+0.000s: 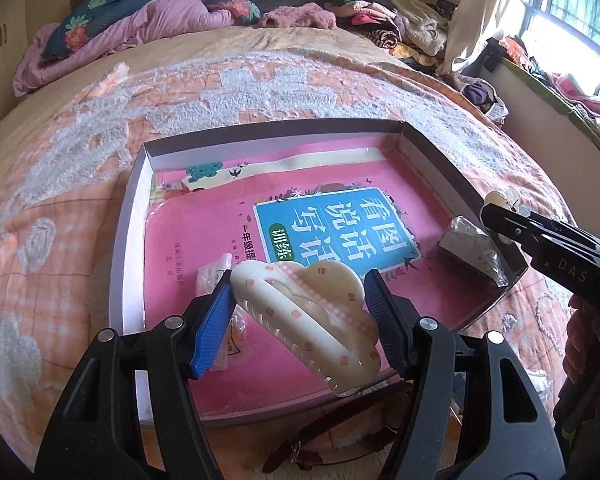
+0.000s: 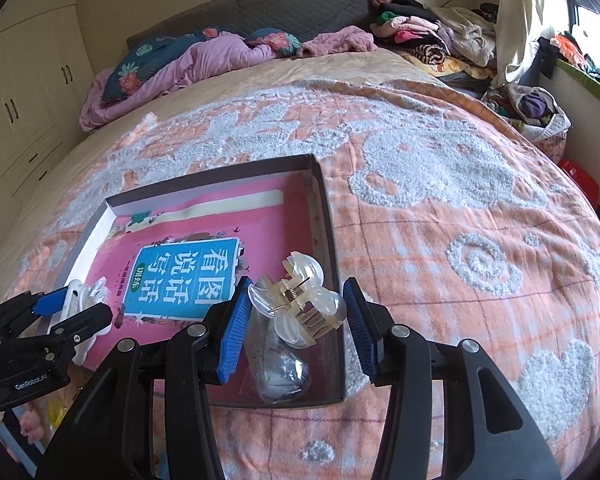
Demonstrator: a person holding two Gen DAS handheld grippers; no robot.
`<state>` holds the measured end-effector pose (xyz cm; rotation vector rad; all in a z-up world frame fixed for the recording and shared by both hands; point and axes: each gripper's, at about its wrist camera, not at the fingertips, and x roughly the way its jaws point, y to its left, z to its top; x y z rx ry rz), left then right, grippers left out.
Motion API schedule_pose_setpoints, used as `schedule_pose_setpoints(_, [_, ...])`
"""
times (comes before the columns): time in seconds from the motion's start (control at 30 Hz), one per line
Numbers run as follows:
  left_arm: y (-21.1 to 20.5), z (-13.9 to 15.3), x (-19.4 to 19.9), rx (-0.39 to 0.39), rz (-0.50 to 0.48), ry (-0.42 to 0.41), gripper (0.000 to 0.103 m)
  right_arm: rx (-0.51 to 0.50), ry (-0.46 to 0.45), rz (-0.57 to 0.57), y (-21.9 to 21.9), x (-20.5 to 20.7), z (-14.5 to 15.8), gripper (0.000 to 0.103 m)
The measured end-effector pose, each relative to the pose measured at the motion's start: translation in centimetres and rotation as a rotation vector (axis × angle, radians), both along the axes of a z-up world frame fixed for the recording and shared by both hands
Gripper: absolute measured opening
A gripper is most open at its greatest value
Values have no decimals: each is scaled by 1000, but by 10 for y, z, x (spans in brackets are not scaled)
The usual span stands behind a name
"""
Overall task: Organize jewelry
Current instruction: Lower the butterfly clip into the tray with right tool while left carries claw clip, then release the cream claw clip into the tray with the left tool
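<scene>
A bed with an orange-and-white tufted quilt [image 1: 80, 208] fills the left wrist view, crumpled bedding and clothes piled at twelve o'clock. On it lies a shallow box [image 1: 134, 216] lined with a pink booklet [image 1: 220, 240]. The left gripper [image 1: 300, 312] pinches a cream cloud-shaped hair claw [image 1: 300, 300] between its blue pads, held above the box's near edge; small clear packets [image 1: 210, 276] lie at nine o'clock of it, a wrapped dark item [image 1: 470, 252] at three. In the right wrist view the same quilt [image 2: 460, 200] spreads toward three o'clock. The right gripper [image 2: 296, 320] holds a clear flower-shaped claw clip [image 2: 300, 304] across its blue pads, over the box's [image 2: 324, 200] near right corner, above a clear bag [image 2: 280, 372]. A few pieces already sit inside; both clips seem close to being set down, neither released yet.
</scene>
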<state>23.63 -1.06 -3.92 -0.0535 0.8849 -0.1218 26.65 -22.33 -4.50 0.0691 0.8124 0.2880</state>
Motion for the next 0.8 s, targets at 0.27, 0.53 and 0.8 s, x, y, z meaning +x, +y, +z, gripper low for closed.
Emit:
schedule_pose_setpoints(0.27, [1,-3,2,2,4,10,57,29,-12,-15,-7,-8,5,63])
schedule_pose_setpoints(0.53, [2,6,-2,0,14,-15,73,86,-69,-30,-20,-34,31,76])
schedule_pose_setpoints(0.8, [9,32,-18,-16,46,-59,83,133,-127,-15,-28,-60,61,86])
